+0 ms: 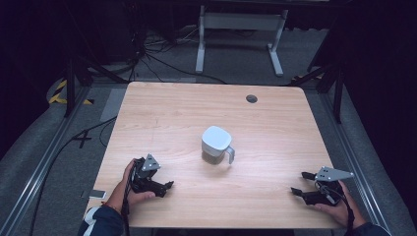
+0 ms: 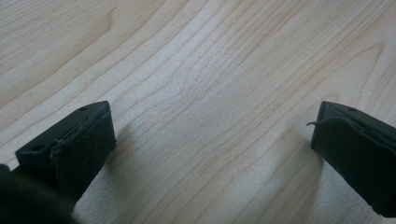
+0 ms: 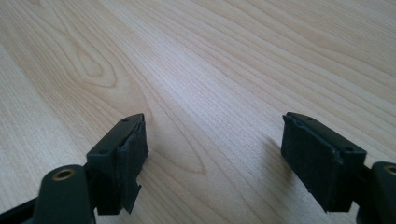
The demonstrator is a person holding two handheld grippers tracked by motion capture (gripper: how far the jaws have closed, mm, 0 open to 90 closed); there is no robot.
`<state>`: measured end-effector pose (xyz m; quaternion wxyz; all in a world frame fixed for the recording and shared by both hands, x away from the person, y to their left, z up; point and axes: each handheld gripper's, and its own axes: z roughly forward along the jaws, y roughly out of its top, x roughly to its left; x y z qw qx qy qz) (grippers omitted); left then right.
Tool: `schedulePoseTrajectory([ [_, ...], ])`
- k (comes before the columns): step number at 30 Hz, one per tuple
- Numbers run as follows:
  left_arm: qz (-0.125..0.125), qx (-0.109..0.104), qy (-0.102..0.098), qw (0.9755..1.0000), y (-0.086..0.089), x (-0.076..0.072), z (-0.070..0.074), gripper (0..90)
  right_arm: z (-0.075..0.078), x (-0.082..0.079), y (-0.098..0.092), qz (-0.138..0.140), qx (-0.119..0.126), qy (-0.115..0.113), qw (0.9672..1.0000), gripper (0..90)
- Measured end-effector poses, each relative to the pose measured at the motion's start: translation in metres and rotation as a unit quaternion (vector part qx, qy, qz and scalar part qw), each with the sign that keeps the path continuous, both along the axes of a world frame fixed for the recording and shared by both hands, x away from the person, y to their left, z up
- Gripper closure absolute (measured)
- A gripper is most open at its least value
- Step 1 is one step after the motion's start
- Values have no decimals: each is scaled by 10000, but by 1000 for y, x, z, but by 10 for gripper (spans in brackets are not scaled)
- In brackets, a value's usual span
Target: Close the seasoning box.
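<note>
Nearest me on the left, my left hand [image 1: 129,189] grips the left gripper [image 1: 164,187], which rests low on the wooden table [image 1: 162,113] with its jaws spread wide; from its own camera I see bare wood grain between the two black pads [image 2: 86,140], nothing held. Ahead of it and off to its right, well apart, a white mug [image 1: 216,144] stands upside down near the table's middle, handle turned toward the near right side. Further right, the right gripper [image 1: 302,183] sits in my right hand [image 1: 339,206], also released, jaws parted over bare tabletop, pointing inward toward the left gripper; the mug lies ahead of it and to its left, well apart.
</note>
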<state>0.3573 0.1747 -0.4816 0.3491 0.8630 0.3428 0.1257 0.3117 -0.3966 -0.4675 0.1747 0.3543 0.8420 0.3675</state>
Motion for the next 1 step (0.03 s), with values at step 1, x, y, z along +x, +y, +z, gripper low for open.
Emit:
schedulePoseTrajectory([
  [1, 0, 0, 0, 10000, 0, 0, 0, 0, 0, 0, 0, 1, 1, 0, 10000, 227],
])
